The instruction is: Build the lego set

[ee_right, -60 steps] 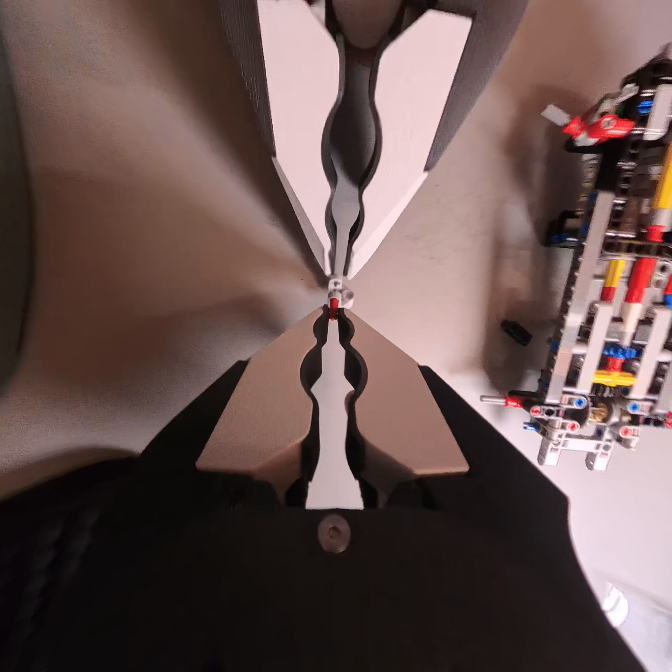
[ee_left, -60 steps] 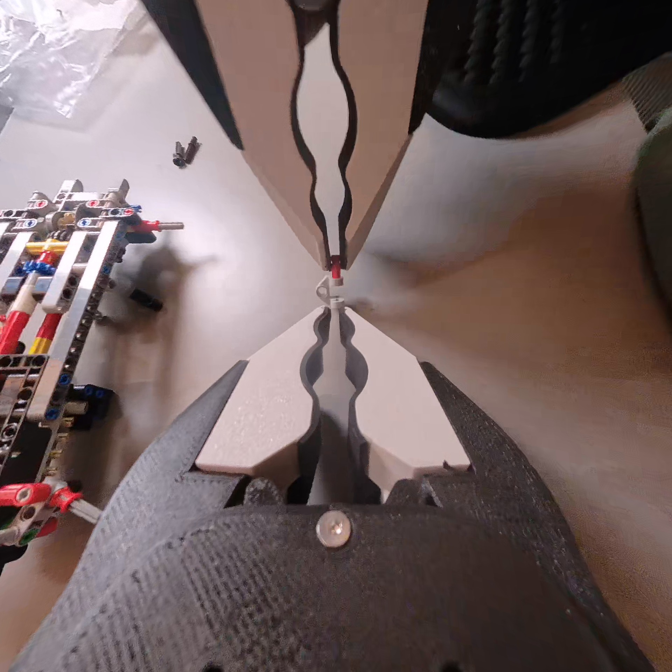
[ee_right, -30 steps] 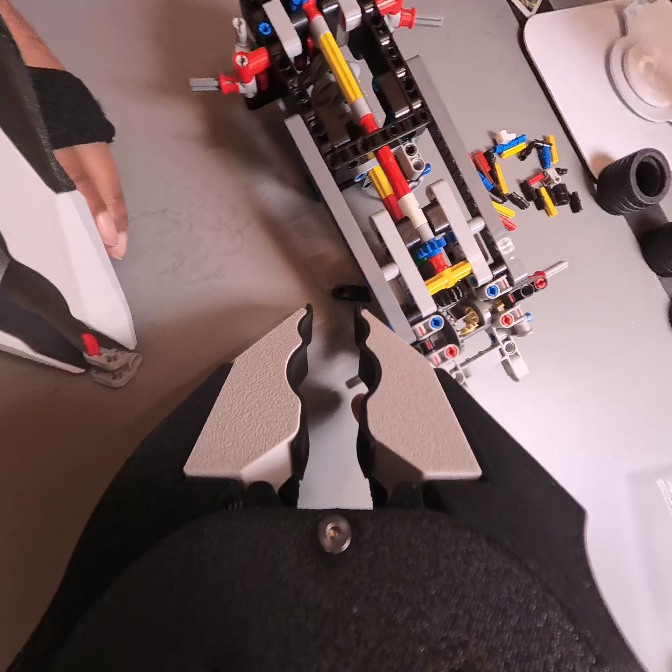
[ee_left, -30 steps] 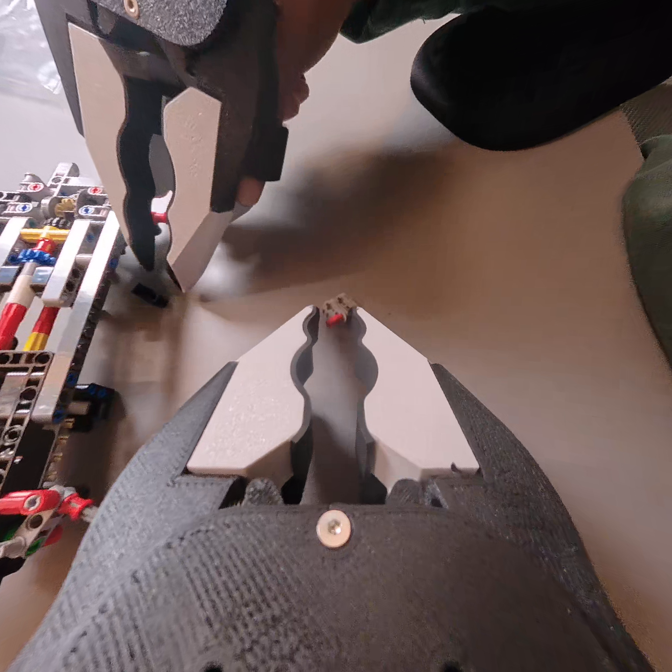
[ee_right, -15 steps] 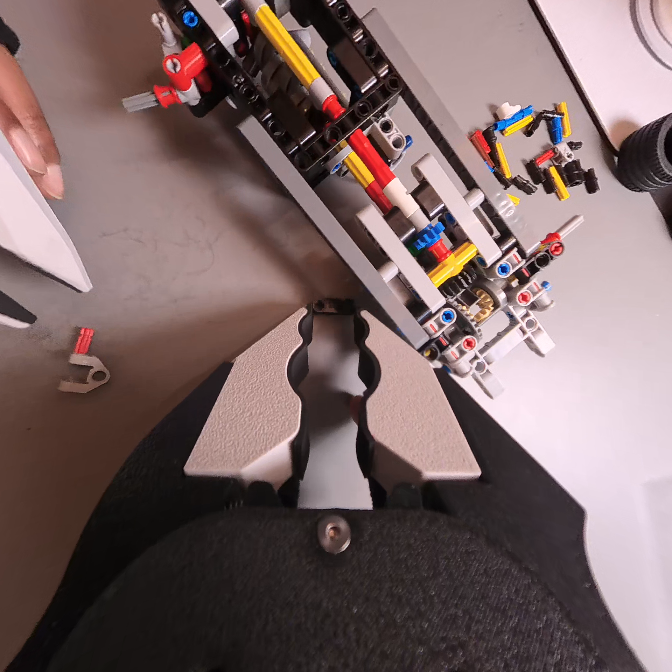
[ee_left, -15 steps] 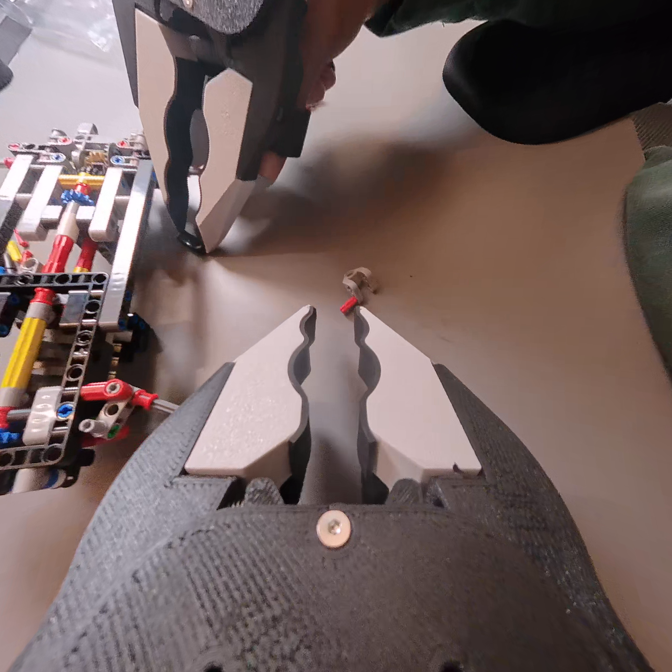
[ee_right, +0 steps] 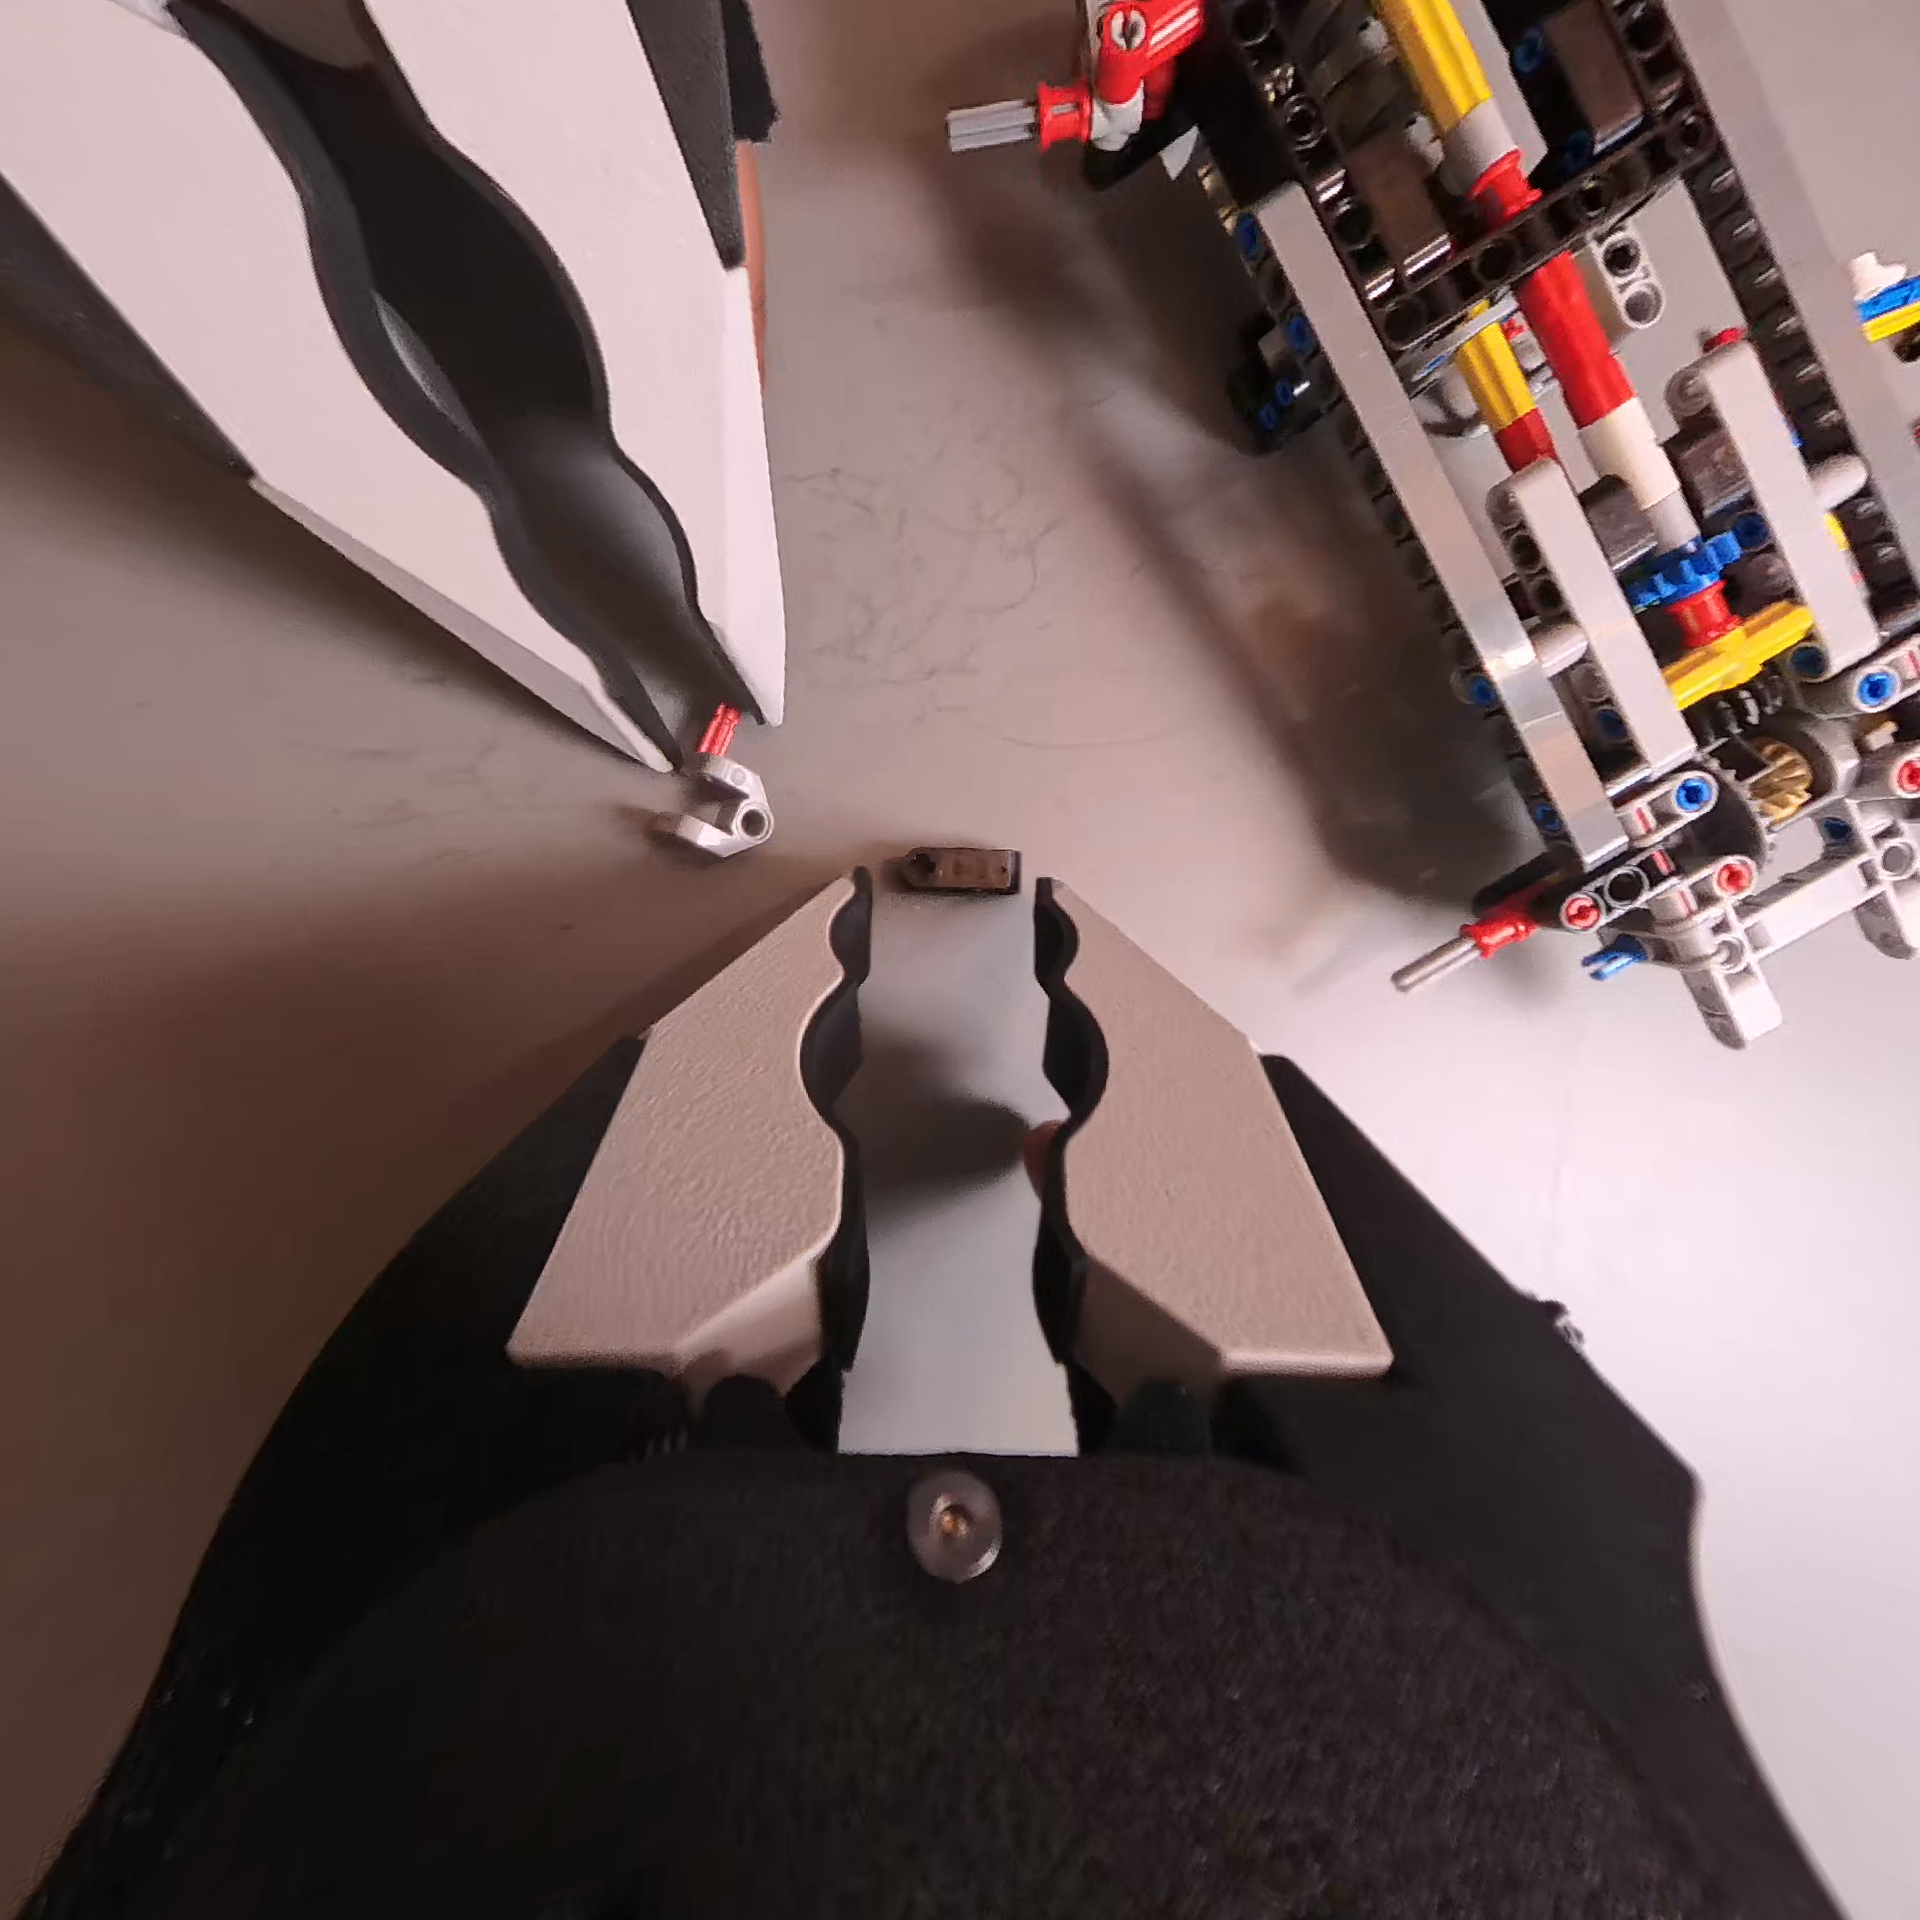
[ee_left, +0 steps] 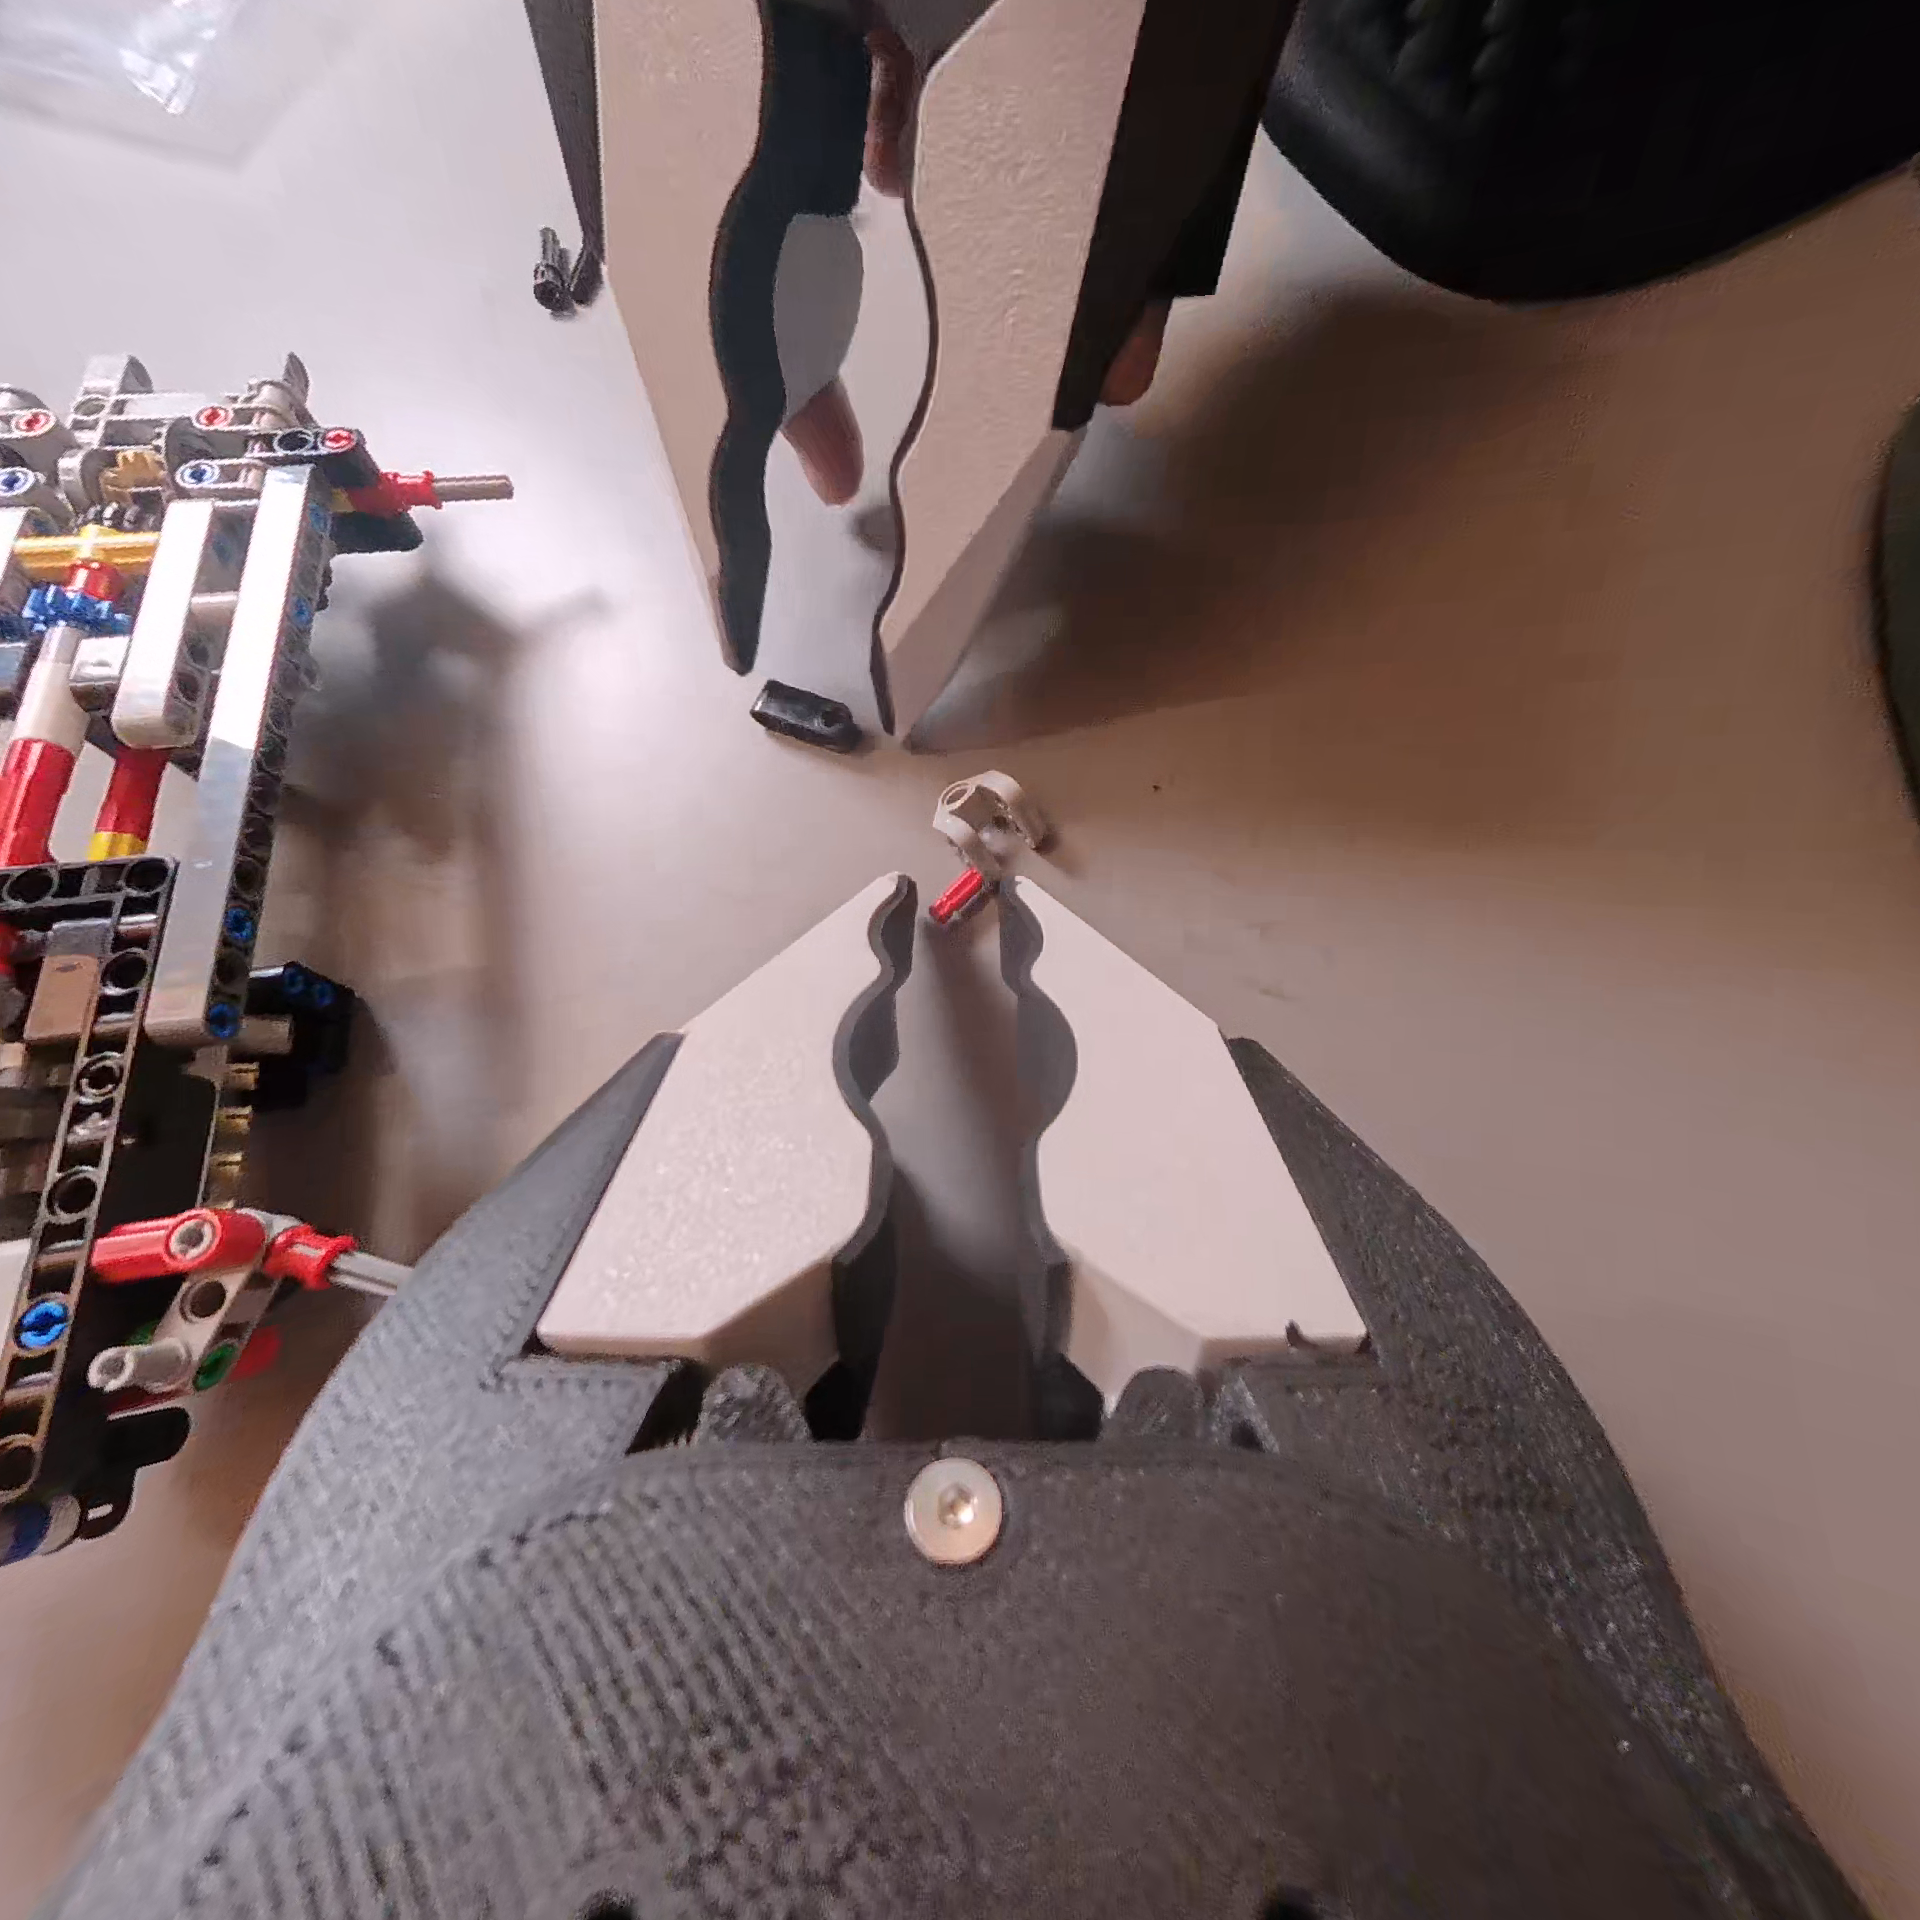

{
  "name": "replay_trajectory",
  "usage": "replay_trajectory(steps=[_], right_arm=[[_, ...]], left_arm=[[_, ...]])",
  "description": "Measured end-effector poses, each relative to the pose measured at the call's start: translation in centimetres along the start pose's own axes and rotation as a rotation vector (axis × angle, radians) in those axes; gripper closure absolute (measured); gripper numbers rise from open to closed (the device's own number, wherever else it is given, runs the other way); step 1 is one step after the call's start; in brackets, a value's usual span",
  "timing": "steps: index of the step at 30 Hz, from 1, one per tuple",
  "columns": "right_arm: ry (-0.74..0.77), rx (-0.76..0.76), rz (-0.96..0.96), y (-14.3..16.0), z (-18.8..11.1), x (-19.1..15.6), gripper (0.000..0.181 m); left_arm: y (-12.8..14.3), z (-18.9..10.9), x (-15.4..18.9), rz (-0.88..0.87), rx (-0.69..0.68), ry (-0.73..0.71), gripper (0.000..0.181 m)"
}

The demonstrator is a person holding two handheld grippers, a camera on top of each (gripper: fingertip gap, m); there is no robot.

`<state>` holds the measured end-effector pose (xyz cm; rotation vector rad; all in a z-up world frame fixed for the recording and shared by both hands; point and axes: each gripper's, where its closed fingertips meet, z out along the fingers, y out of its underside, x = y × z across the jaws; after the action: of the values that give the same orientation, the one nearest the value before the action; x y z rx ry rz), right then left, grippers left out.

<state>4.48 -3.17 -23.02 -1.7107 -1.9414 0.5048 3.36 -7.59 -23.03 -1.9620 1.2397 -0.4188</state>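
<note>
A small grey connector [ee_left: 982,816] with a red pin [ee_left: 958,896] in it lies on the tan table. My left gripper [ee_left: 958,885] is open a little, its tips on either side of the red pin. The same grey connector [ee_right: 717,810] shows at the left gripper's tips [ee_right: 719,740] in the right wrist view. My right gripper [ee_right: 948,885] is open, with a small black piece [ee_right: 958,868] on the table between its tips. In the left wrist view the right gripper [ee_left: 816,686] stands just behind the connector, over the black piece [ee_left: 805,717].
The partly built chassis [ee_left: 208,675] lies left of the left gripper and shows at the right of the right wrist view [ee_right: 1558,520]. Two black pins [ee_left: 561,275] lie farther back. A dark sleeve [ee_left: 1610,125] fills the top right. Left tips to right tips: about 5 cm.
The left gripper let go of the connector, then came back with its tips around the red pin. The right gripper opened, went beside the chassis, then came toward the connector with the black piece at its tips.
</note>
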Motion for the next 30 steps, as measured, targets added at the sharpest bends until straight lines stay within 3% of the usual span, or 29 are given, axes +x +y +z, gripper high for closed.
replay_trajectory(steps=[5, 10, 16, 20, 24, 27, 30], right_arm=[[-0.131, 0.080, -0.221, -1.3, -1.5, -2.5, 0.146], [-0.207, 0.075, -0.351, -1.2, 0.1, -4.7, 0.150], [-0.143, 0.150, -0.396, -1.6, 0.2, -4.8, 0.165], [0.063, 0.328, -0.493, -3.5, -0.9, -4.0, 0.166], [0.382, 0.426, -0.693, -5.0, -2.4, -2.6, 0.166], [0.510, 0.445, -0.826, -5.7, -2.8, -2.8, 0.167], [0.579, 0.460, -0.889, -6.4, -3.1, -3.0, 0.168]], left_arm=[[0.1, -0.3, -0.6, 0.017, 0.005, -0.028, 0.165], [0.3, -0.9, -1.1, -0.021, 0.011, -0.036, 0.166], [0.4, -1.5, 0.6, -0.192, 0.043, 0.113, 0.166], [-0.8, -2.2, 1.0, -0.446, 0.128, 0.248, 0.156], [-3.5, -3.8, -0.1, -0.681, 0.339, 0.360, 0.153], [-3.8, -4.0, -1.2, -0.737, 0.386, 0.334, 0.157], [-4.0, -4.1, -1.4, -0.725, 0.405, 0.311, 0.171]])
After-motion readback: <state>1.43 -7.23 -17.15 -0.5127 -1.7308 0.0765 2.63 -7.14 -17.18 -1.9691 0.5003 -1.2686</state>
